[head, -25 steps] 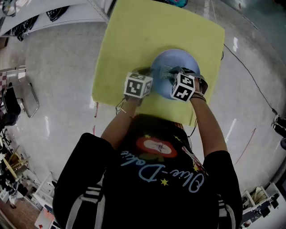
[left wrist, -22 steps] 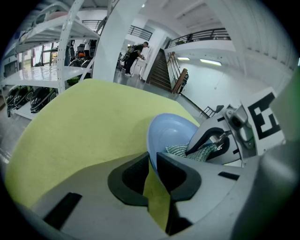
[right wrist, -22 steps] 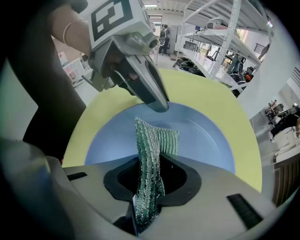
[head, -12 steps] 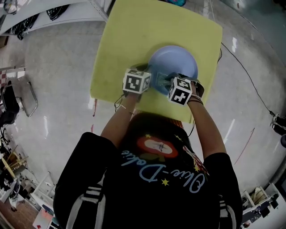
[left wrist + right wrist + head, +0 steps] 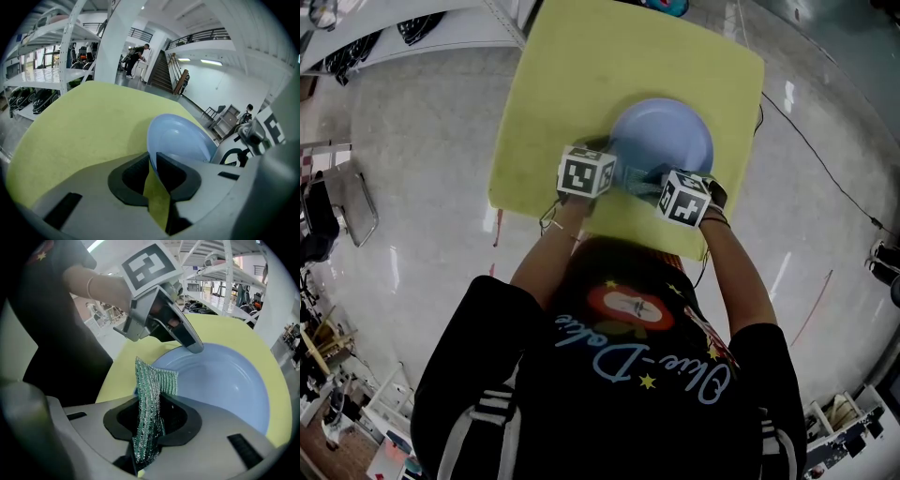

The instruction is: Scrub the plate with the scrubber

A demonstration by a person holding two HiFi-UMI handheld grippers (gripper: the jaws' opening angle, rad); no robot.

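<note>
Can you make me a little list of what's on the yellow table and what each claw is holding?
surface: yellow table top
plate: blue, nothing on it, on the yellow table top
left claw: shut on the plate's rim
right claw: shut on the scrubber
scrubber: green sparkly mesh, sticking out of the claw by the plate's near edge
person: dark top, one claw in each hand
</note>
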